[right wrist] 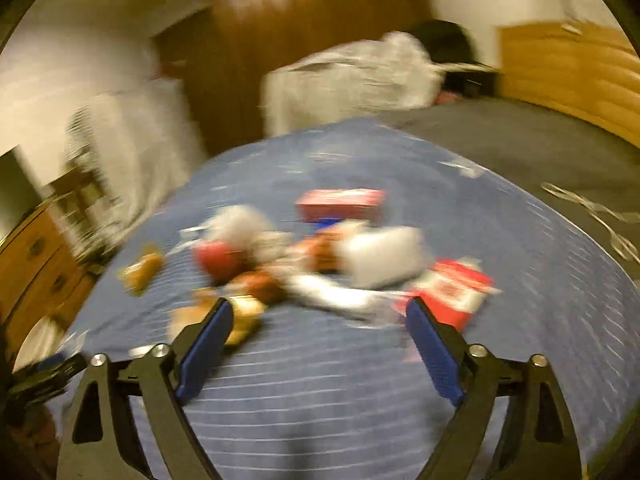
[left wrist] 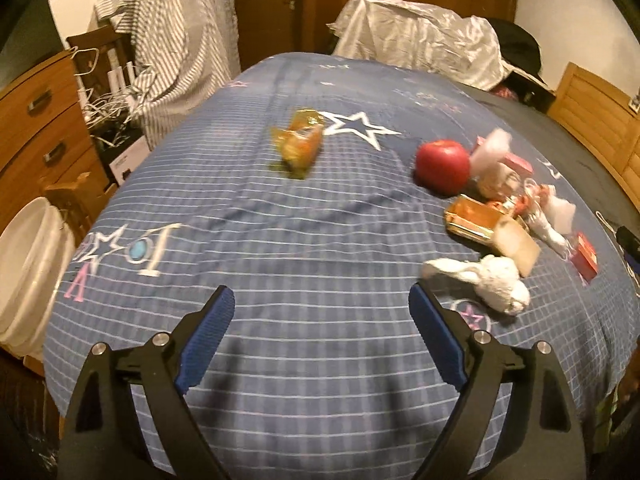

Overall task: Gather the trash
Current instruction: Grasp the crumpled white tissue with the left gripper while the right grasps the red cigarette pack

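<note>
Both tongs stand released with nothing between their blue pads: the left tongs [left wrist: 322, 300] hang over bare bedspread [left wrist: 280, 248], and the right tongs [right wrist: 320, 312] point at the near edge of the litter. The trash lies in a loose heap on the right part of the bed, around a red apple [left wrist: 442, 165]: a crumpled white tissue [left wrist: 494, 282], a gold box [left wrist: 474, 220], and small red cartons [left wrist: 584, 258]; one orange wrapper [left wrist: 298, 144] lies apart, far and slightly left of the left tongs. From the left tongs the tissue sits just past the right pad, its long axis running left to right. The right view is badly smeared, so items there are hard to name, but the heap seems to lie straight ahead of the right tongs, which look nearer. A white bin [left wrist: 28, 276] waits off the bed's left edge.
</note>
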Demonstrator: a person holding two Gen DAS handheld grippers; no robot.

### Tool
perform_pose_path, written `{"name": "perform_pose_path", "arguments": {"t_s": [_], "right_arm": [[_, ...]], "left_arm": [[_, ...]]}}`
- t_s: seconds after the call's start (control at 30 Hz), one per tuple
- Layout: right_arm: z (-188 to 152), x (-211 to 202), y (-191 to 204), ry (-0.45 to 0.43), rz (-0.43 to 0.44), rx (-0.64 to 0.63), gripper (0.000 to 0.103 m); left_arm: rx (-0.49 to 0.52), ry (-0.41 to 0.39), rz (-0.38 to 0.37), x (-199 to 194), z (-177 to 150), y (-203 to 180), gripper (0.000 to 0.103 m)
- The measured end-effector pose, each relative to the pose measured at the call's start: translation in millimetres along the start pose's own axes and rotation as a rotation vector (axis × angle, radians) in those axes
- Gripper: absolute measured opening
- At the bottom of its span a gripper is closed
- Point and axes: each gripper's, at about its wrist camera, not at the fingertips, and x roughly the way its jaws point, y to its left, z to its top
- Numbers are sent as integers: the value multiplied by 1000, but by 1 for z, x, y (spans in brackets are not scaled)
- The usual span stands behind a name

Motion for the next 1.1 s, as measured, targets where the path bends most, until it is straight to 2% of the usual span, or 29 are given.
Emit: {"name": "perform_pose_path", "arguments": {"t_s": [0.07, 0.2, 0.43, 0.53, 0.57, 0.63, 0.67, 0.77, 0.83, 0.9, 0.97, 1.03, 1.1], "right_arm": [[2, 13, -30, 27, -73, 76, 95], [-1, 45, -53, 115, -158, 107, 98], [-7, 111, -66, 244, -179, 186, 98], [-6, 120, -71, 239, -165, 214, 98], [-5, 122, -72, 237, -159, 214, 96], [-5, 126, -76, 226, -150, 226, 85], [-5, 128, -79, 219, -147, 237, 74], [-6, 122, -88, 201, -117, 259, 73], [-6, 123, -89, 190, -111, 251, 72], [-7, 123, -88, 175, -91, 249, 71], [-8, 117, -85, 150, -52, 238, 70], [-11, 109, -77, 128, -24, 219, 70], [-14, 100, -67, 117, 7, 189, 70]], "left_arm": [[3, 6, -9, 5, 3, -9, 85], [10, 8, -41, 10, 8, -28, 85], [49, -1, -89, 10, 6, -48, 85], [84, -26, -113, 10, 10, -56, 85], [98, -34, -123, 11, 13, -58, 85], [168, -41, -175, 17, 20, -68, 85], [204, -37, -200, 20, 22, -73, 85], [301, -12, -302, 34, 27, -86, 85], [318, 14, -329, 48, 31, -94, 85], [319, 75, -374, 62, 30, -100, 75], [328, 110, -404, 69, 24, -105, 58], [336, 122, -470, 65, 16, -110, 40], [349, 120, -505, 57, 9, -113, 35]]}}
